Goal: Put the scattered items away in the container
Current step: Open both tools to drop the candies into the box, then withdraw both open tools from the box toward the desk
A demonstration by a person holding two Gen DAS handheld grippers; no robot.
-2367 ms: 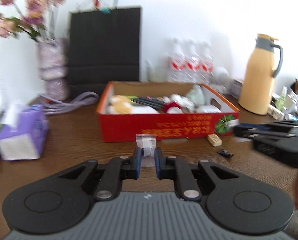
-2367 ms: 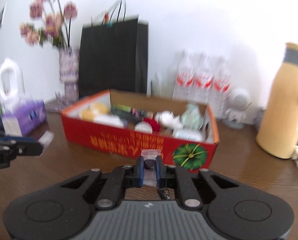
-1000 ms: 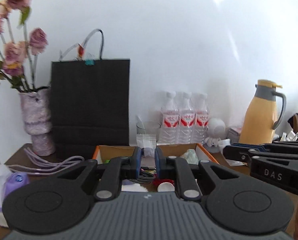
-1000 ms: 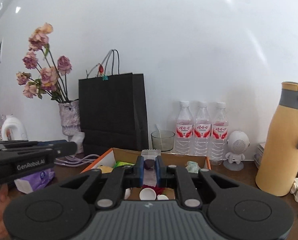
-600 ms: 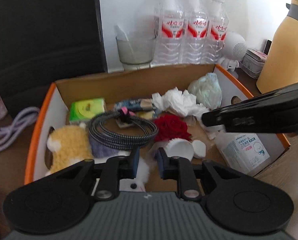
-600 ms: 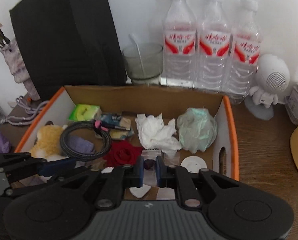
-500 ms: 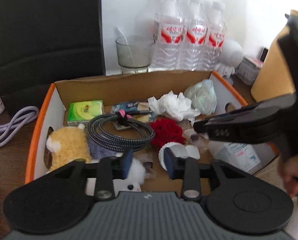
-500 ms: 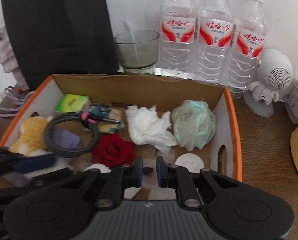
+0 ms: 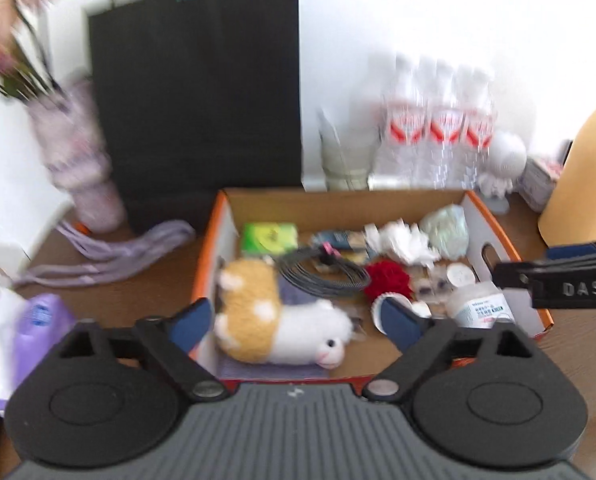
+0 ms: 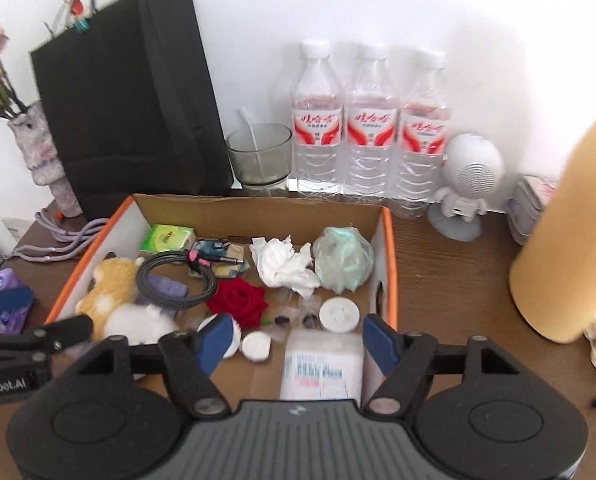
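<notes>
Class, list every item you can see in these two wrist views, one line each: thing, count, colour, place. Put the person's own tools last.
Cardboard box: one, orange-rimmed, table centre.
Plush toy: one, tan and white, box left.
Coiled cable: one, dark grey, beside plush.
Fabric rose: one, red, box middle.
Crumpled tissue: one, white, box rear.
Tissue pack: one, green, rear-left corner.
Water bottles: three, clear, red labels, behind box.
Glass cup: one, greyish, beside bottles.
Paper bag: one, black, against wall.
Thermos jug: one, tan, right.
Left hand-held gripper: one, black, blue pads, open.
Right hand-held gripper: one, same, open.
</notes>
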